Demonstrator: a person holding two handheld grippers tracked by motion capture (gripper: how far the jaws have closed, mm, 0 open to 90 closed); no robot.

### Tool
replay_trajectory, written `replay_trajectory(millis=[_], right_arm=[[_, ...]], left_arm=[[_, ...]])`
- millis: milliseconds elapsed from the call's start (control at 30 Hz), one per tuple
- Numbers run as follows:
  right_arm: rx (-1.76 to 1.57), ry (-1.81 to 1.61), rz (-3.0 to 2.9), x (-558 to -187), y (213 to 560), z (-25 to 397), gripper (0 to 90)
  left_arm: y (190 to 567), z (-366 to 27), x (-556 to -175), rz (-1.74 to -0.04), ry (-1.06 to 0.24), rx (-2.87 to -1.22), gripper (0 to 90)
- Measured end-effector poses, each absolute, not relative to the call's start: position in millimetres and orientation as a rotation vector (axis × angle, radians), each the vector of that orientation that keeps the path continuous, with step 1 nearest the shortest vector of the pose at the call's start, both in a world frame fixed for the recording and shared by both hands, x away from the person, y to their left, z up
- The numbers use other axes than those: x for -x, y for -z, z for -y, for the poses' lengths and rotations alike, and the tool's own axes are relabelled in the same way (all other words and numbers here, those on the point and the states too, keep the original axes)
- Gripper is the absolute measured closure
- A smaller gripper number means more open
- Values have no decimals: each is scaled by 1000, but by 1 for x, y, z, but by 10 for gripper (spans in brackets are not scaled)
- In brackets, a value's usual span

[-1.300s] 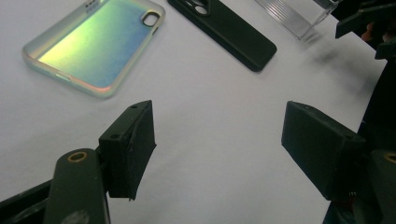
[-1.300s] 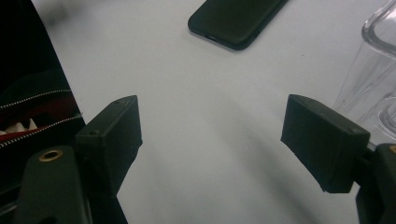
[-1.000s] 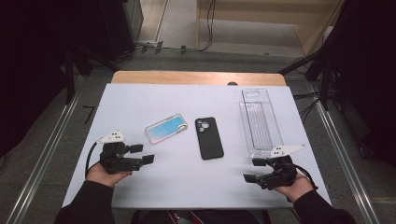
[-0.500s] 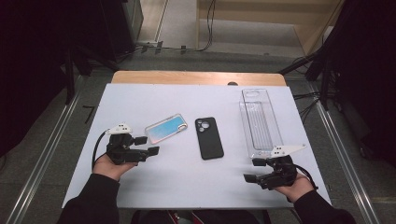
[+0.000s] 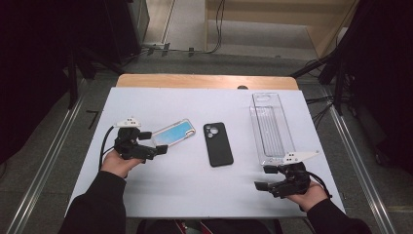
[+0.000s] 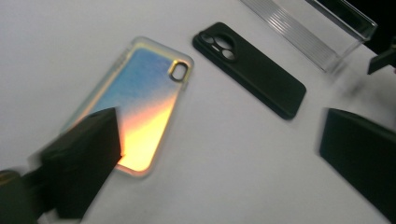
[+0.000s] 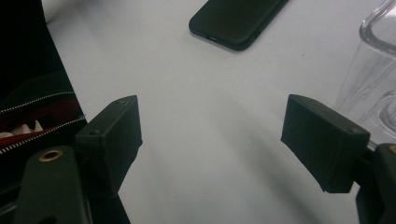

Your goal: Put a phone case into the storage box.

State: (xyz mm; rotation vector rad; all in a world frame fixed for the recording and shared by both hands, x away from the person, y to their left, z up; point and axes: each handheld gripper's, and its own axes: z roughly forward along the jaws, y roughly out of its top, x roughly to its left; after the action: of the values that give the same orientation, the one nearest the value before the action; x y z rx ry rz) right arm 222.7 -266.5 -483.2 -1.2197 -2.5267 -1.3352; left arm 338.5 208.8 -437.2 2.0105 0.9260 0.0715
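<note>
An iridescent blue phone case (image 5: 174, 132) lies face down left of the table's middle, glowing blue to orange in the left gripper view (image 6: 140, 93). A black phone case (image 5: 218, 144) lies beside it to the right, also face down (image 6: 254, 70). My left gripper (image 5: 155, 142) is open at the iridescent case's near end; one jaw overlaps that end in its own view (image 6: 219, 140). Whether it touches is unclear. My right gripper (image 5: 263, 178) rests open at the front right, nothing between its jaws (image 7: 212, 130). The black case's end (image 7: 238, 21) lies well ahead of it.
A long clear plastic tray (image 5: 271, 126) stands at the right, just beyond the right gripper (image 7: 373, 70). The white tabletop (image 5: 195, 190) has a wooden strip (image 5: 204, 81) along its far edge. Dark zippered fabric (image 7: 28, 107) shows past the table's near edge.
My left gripper has moved forward and to the right, up to the near end of the iridescent case. The right gripper has stayed where it was.
</note>
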Motion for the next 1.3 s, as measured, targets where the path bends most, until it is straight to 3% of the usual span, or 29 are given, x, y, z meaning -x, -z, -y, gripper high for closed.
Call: replay_trajectory(millis=[833, 967, 1300], right_arm=[[1210, 1334, 2511, -223, 484, 267, 183], [1213, 1347, 2500, -223, 484, 268, 183], [1208, 1354, 2482, -223, 485, 269, 183]], left_arm=[[438, -188, -405, -831, -69, -2052, 0], [436, -185, -418, -822, -17, -2049, 0], [442, -173, -437, -682, -28, -2116, 0]])
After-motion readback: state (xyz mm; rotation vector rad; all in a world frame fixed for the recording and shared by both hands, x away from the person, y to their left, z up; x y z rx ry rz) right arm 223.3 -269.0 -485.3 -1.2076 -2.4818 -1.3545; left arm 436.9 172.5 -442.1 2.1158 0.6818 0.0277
